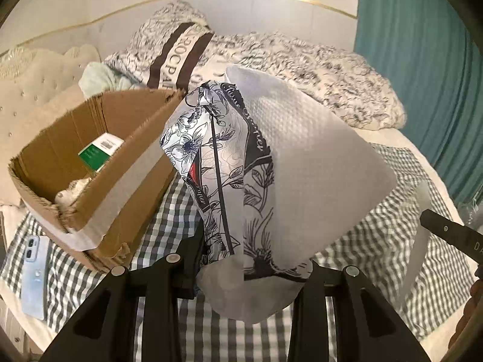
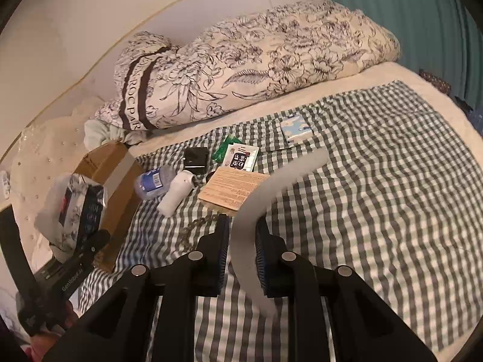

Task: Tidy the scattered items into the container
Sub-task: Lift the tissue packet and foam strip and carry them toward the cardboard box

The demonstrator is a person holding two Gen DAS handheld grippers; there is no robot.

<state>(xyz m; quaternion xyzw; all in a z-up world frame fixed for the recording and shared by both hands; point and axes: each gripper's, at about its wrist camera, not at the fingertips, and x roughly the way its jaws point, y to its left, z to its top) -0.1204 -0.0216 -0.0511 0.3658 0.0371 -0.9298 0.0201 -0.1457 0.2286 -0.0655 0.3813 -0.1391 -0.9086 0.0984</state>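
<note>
My left gripper (image 1: 250, 268) is shut on a floral tissue pack (image 1: 223, 163) with a white tissue sheet (image 1: 308, 169) hanging out, held just right of the open cardboard box (image 1: 99, 163). The box holds a green-and-white carton (image 1: 101, 149). My right gripper (image 2: 243, 232) is shut on a white tissue strip (image 2: 271, 187) above the checked cloth (image 2: 377, 196). Scattered ahead of it lie a water bottle (image 2: 152, 181), a white device (image 2: 176, 194), a black case (image 2: 195, 157), a sachet (image 2: 241, 157), a tan booklet (image 2: 234, 190) and a blue tissue packet (image 2: 297, 128).
A floral duvet (image 2: 256, 63) lies along the wall behind the items. A teal curtain (image 2: 407, 9) hangs at the right. A light blue phone (image 1: 34, 268) lies on the bed left of the box. A chain (image 2: 193, 229) lies near my right fingers.
</note>
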